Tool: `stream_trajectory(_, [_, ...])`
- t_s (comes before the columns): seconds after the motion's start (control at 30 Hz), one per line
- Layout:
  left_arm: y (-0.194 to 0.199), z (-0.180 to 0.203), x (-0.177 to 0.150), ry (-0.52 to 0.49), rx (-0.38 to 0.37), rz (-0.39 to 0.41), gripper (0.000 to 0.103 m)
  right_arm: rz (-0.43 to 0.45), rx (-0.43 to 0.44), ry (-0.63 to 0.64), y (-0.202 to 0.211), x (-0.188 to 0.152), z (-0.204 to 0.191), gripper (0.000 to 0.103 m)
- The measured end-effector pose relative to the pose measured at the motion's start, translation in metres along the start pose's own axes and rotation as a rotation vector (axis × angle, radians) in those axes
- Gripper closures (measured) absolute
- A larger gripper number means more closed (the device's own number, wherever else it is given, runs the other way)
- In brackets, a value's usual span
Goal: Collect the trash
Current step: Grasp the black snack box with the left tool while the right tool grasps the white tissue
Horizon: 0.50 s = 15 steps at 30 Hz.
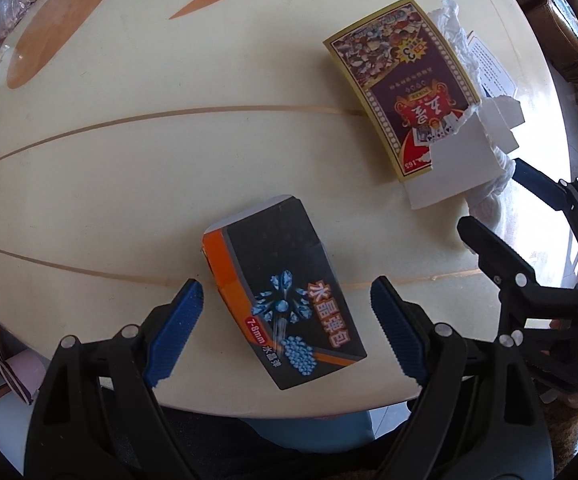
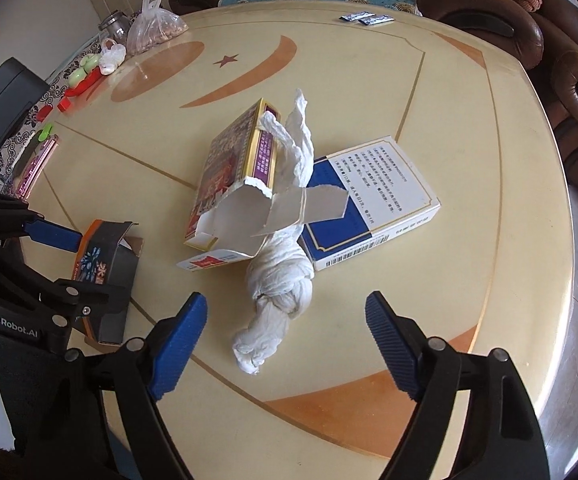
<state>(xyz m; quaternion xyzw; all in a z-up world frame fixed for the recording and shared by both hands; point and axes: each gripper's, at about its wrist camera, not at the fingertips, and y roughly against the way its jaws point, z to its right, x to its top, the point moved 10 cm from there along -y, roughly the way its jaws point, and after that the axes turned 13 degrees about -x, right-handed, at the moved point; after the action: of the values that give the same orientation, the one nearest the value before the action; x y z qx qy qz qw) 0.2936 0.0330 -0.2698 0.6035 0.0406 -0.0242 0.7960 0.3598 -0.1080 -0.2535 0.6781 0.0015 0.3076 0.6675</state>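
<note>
Cream-coloured counter [image 2: 469, 184] is strewn with trash. The black-and-orange box [image 1: 285, 308] is straddled by the wide-open left claw [image 1: 285, 312], untouched. The twisted white tissue [image 2: 277, 300] lies between the right claw's [image 2: 287, 320] parted, empty pads.

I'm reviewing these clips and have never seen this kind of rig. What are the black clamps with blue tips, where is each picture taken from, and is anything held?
A person holds two hand-held grippers, each with a camera looking along its fingers. The left gripper hangs open above the black-and-orange box. The right gripper is open over the twisted tissue. Beside the tissue on the table lie a torn card box and a blue-and-white box. Nothing is held yet.
</note>
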Motion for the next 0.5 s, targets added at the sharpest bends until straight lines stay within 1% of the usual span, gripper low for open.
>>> stream_trajectory(0.03, [-0.002,0.000,0.000,0.004,0.000,-0.005,0.019,0.000,-0.005,0.008,-0.002,0.000,-0.002,0.034])
stream_trajectory(0.17, [-0.007,-0.008,0.002,0.008,-0.002,-0.012,0.019,0.014,-0.011,0.013,-0.007,0.004,-0.005,0.042])
stream_trajectory(0.23, [-0.012,-0.018,-0.002,0.018,-0.001,-0.016,0.019,0.023,-0.027,0.016,-0.008,0.007,-0.004,0.052])
stream_trajectory(0.27, [-0.014,-0.020,-0.002,0.022,-0.002,-0.021,0.019,0.027,-0.031,0.019,-0.007,0.008,-0.004,0.054])
stream_trajectory(0.33, [-0.013,-0.023,-0.002,0.011,0.006,-0.015,0.019,0.037,-0.048,0.025,-0.008,0.010,-0.004,0.067])
stream_trajectory(0.43, [-0.013,-0.028,-0.001,0.012,0.006,-0.010,0.020,0.041,-0.039,0.022,-0.008,0.010,-0.005,0.073])
stream_trajectory(0.47, [-0.012,-0.028,-0.001,0.011,0.011,-0.006,0.023,0.042,-0.038,0.019,-0.008,0.010,-0.005,0.074])
stream_trajectory(0.5, [-0.010,-0.021,-0.005,0.011,0.021,0.000,0.028,0.042,-0.032,0.012,-0.007,0.009,-0.005,0.076])
